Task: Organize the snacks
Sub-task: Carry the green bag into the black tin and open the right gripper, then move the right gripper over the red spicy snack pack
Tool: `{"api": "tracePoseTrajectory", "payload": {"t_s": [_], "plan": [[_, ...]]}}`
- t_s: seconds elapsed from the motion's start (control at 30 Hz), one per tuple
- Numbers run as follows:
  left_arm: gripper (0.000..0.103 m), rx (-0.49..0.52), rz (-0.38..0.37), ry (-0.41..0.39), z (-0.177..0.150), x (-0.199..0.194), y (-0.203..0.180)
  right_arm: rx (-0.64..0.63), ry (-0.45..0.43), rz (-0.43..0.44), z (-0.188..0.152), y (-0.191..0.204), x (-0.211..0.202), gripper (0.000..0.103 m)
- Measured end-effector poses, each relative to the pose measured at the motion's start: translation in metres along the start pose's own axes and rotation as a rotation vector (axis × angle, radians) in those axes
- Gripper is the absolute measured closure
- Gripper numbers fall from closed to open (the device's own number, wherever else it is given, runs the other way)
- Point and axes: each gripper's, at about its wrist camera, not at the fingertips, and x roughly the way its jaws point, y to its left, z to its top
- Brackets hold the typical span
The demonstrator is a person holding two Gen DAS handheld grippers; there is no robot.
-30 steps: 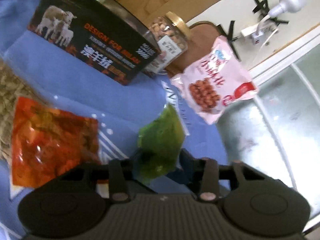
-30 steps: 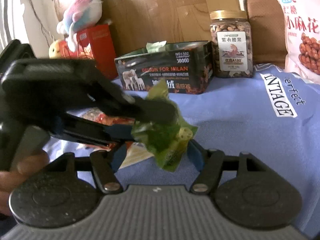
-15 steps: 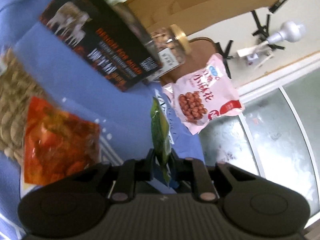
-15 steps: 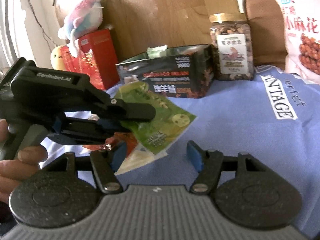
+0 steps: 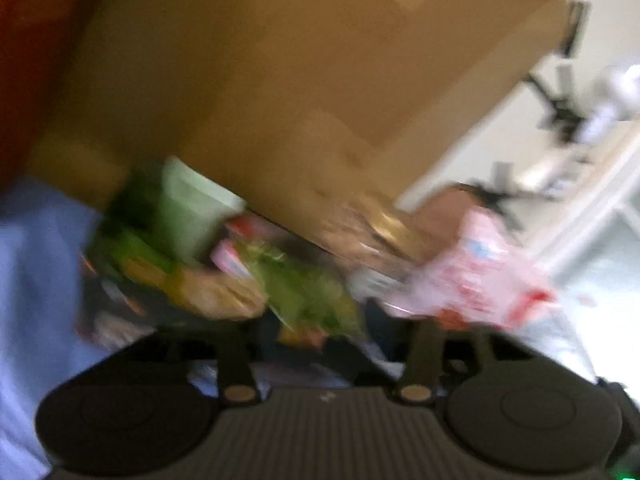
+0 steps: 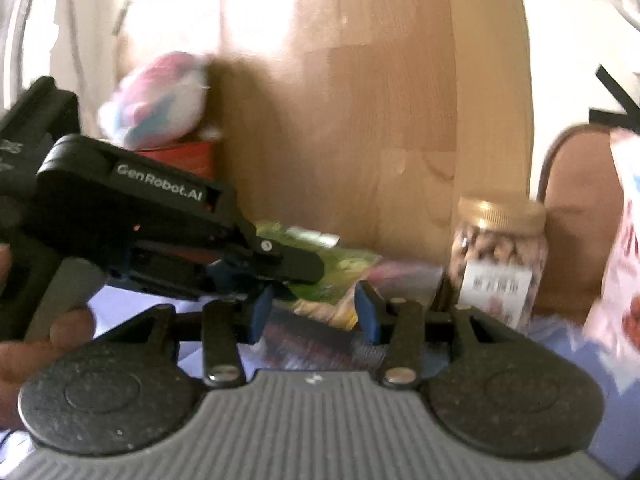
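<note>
My left gripper (image 5: 320,320) holds a green snack packet (image 5: 308,292) over the open black box (image 5: 132,288), which has other snacks inside; this view is blurred. In the right wrist view the left gripper (image 6: 296,268) reaches in from the left with the green packet (image 6: 340,276) above the box (image 6: 312,340). My right gripper (image 6: 316,312) is open and empty, just in front of the box.
A nut jar with a gold lid (image 6: 496,264) stands right of the box. A pink snack bag (image 6: 624,280) leans at the far right. A wooden board (image 6: 360,120) stands behind. A plush toy (image 6: 160,100) sits on a red box (image 6: 184,156) at the back left. Blue cloth (image 5: 36,264) covers the surface.
My left gripper has carried the green packet forward from above the blue cloth to over the black box. My right gripper has moved closer to the box and stays open.
</note>
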Motion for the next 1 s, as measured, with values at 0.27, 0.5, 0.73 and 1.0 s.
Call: {"api": "tracePoseTrajectory", "payload": {"t_s": [0.27,0.5,0.73,1.0], "plan": [[0.047,0.042,0.073,-0.079,-0.021,-0.042,0.016,0.058,-0.001,0.008,-0.033,-0.002,-0.024,0.053],[0.046,-0.072,0.127,-0.123,-0.07,-0.11,0.057,0.182,0.121,0.176,-0.073,0.013,-0.052,0.053],[0.046,-0.116,0.025,-0.05,-0.111,-0.12,0.065,0.209,0.21,0.186,-0.097,0.029,-0.062,0.043],[0.032,-0.18,-0.044,0.075,-0.139,-0.1,0.065,0.304,0.227,0.252,-0.107,0.022,-0.062,0.067]]}}
